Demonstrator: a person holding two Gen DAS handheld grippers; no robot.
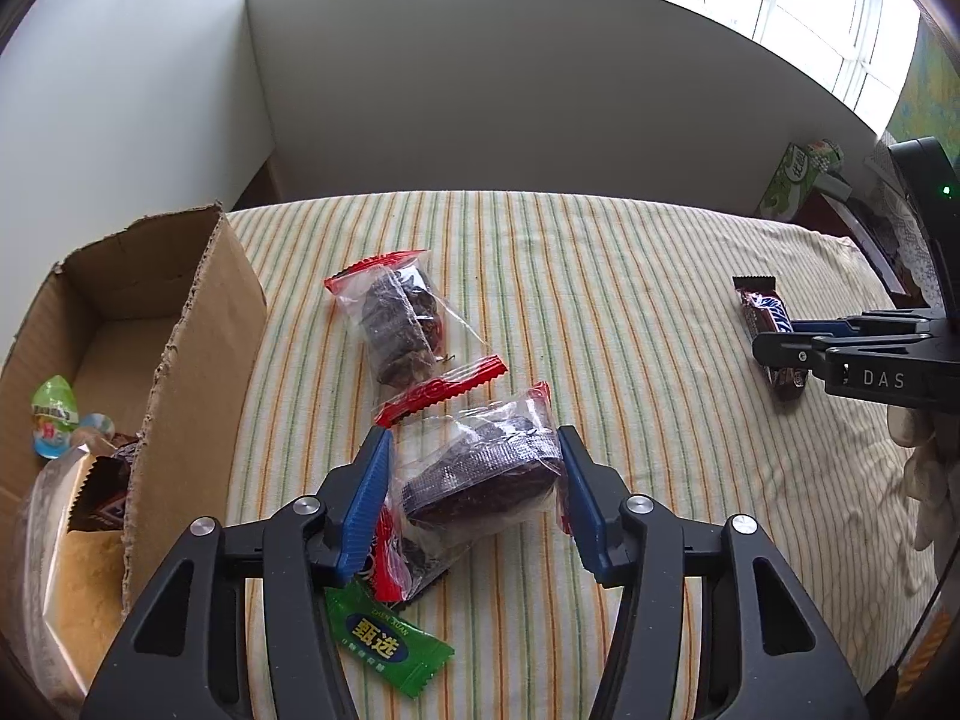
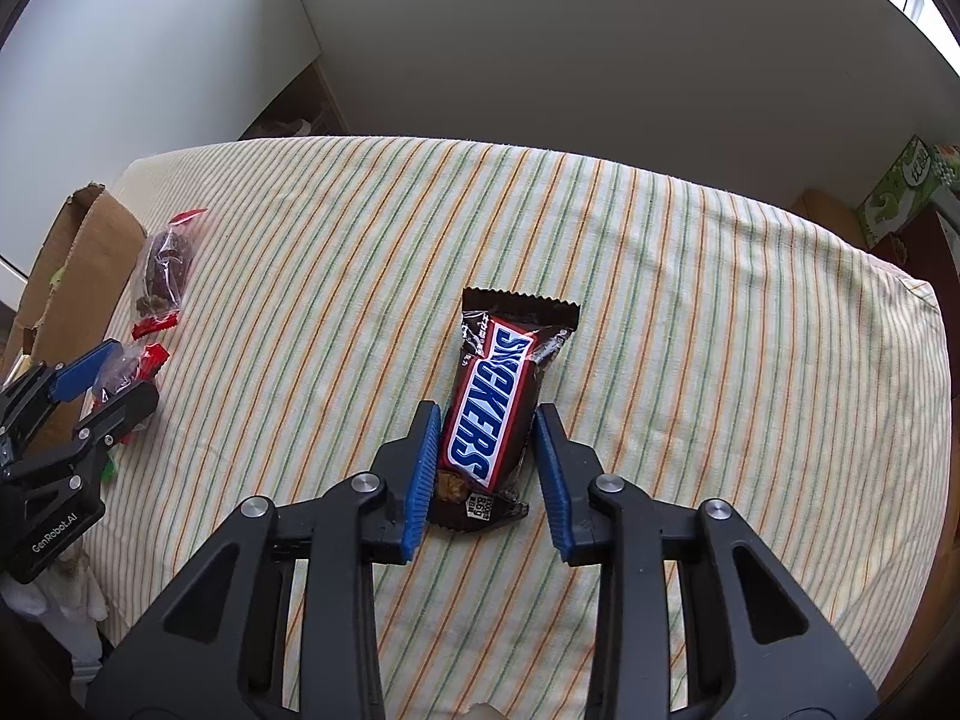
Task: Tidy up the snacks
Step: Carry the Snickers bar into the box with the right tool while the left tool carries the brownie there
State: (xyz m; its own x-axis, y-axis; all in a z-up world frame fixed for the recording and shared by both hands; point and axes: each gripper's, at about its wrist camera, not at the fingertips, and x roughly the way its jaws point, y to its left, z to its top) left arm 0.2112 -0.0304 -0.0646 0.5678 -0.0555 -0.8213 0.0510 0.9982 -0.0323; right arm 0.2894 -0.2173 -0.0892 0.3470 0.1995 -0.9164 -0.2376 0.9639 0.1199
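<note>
Plainly, the left view shows the left gripper (image 1: 471, 432) with its blue ribbed pads closed at a medium width against both sides of a clear plastic packet with red crimped ends and a dark cake inside (image 1: 480, 480). The packet lies near the front left of the striped cream, green and orange cloth (image 1: 600, 300), just beside the open brown cardboard box (image 1: 198, 360) at the cloth's left edge. The pads seem to bear mostly on loose film, so I judge the packet could slide or twist out when lifted. A red-ended wrapper tucked beneath it might be dragged along. A second clear packet of dark cake (image 1: 399, 330) lies just behind, and a green foil sachet with yellow lettering (image 1: 390, 645) lies under the left finger. The box's torn near wall stands between the packet and the snacks already inside, so a low carry would catch on it.

In the right view, the right gripper (image 2: 486, 414) is closed narrowly around the lower half of a brown Snickers bar wrapper (image 2: 492, 396), lying mid-cloth towards the right. Held that low, its far end may droop. The left gripper and the packets sit between it and the box.
</note>
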